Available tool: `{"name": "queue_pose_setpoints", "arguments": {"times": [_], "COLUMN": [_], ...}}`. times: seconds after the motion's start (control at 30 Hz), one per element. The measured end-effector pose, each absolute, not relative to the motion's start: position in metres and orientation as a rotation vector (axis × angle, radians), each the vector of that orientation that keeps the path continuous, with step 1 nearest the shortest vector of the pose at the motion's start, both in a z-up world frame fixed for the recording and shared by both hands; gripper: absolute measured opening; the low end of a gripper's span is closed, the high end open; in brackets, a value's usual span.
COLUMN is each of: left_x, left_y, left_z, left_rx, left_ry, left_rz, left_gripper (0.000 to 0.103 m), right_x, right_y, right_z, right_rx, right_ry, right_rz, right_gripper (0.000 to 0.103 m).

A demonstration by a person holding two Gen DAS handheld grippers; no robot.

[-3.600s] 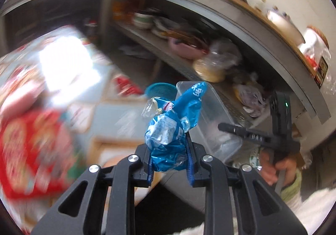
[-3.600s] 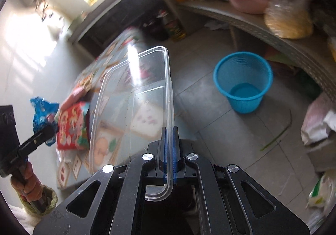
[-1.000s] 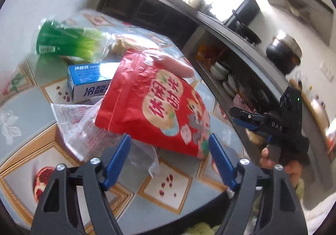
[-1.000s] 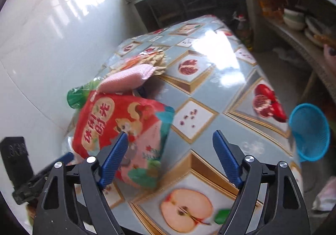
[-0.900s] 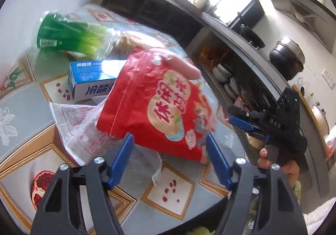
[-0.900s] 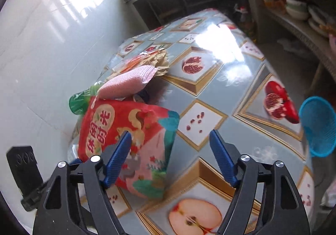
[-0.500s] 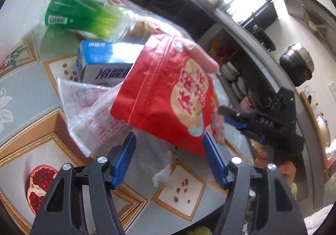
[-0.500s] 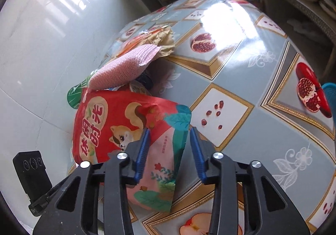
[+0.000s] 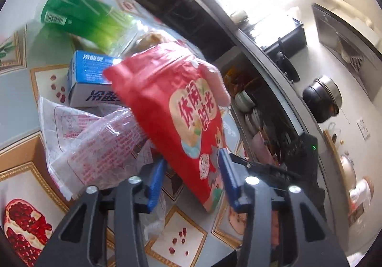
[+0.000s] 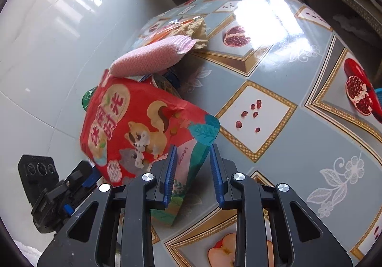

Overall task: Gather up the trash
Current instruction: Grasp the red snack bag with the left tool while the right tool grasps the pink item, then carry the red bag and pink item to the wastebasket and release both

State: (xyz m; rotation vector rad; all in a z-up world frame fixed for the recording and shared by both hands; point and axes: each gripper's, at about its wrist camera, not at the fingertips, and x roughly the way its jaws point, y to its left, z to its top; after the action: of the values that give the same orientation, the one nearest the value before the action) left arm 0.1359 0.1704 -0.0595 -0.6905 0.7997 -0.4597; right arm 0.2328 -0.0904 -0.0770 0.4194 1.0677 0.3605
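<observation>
Between both half-open claws, left claw (image 9: 191, 180) and right claw (image 10: 192, 171), I see the red snack bag (image 10: 143, 128) leaning on the desk (image 10: 274, 71) clutter, ungripped. If I close unevenly, it could slip and drag the clear plastic bag (image 9: 95, 143).
</observation>
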Motion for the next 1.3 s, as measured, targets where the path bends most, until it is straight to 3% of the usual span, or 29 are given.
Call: {"name": "queue_pose_setpoints", "arguments": {"times": [0.1,0.3,0.4,0.47,0.57,0.73,1.0,1.3], "left_x": [0.141,0.138,0.136,0.134,0.132,0.131,0.131,0.131], "left_y": [0.172,0.182,0.183,0.184,0.184,0.182,0.184,0.189], "left_z": [-0.062,-0.064,-0.062,-0.061,-0.062,-0.064,-0.063,-0.065], "left_rx": [-0.705,-0.729,-0.717,-0.703,-0.692,-0.682,-0.669,-0.676], "left_ry": [0.811,0.806,0.799,0.798,0.794,0.802,0.794,0.780], "left_rz": [-0.439,-0.445,-0.448,-0.444,-0.438,-0.425,-0.430,-0.443], "left_gripper": [0.017,0.007,0.004,0.004,0.003,0.003,0.003,0.003], "right_x": [0.231,0.233,0.247,0.258,0.281,0.313,0.346,0.343], "right_y": [-0.086,-0.090,-0.100,-0.107,-0.114,-0.120,-0.119,-0.130], "right_z": [-0.076,-0.055,-0.044,-0.039,-0.047,-0.083,-0.111,-0.126], "right_rx": [0.397,0.370,0.446,0.526,0.685,0.933,1.118,1.258], "right_ry": [1.069,1.021,0.990,0.970,0.997,1.093,1.101,1.068], "right_rz": [0.369,0.394,0.418,0.425,0.434,0.446,0.411,0.434], "right_gripper": [0.026,0.030,0.041,0.056,0.063,0.063,0.062,0.031]}}
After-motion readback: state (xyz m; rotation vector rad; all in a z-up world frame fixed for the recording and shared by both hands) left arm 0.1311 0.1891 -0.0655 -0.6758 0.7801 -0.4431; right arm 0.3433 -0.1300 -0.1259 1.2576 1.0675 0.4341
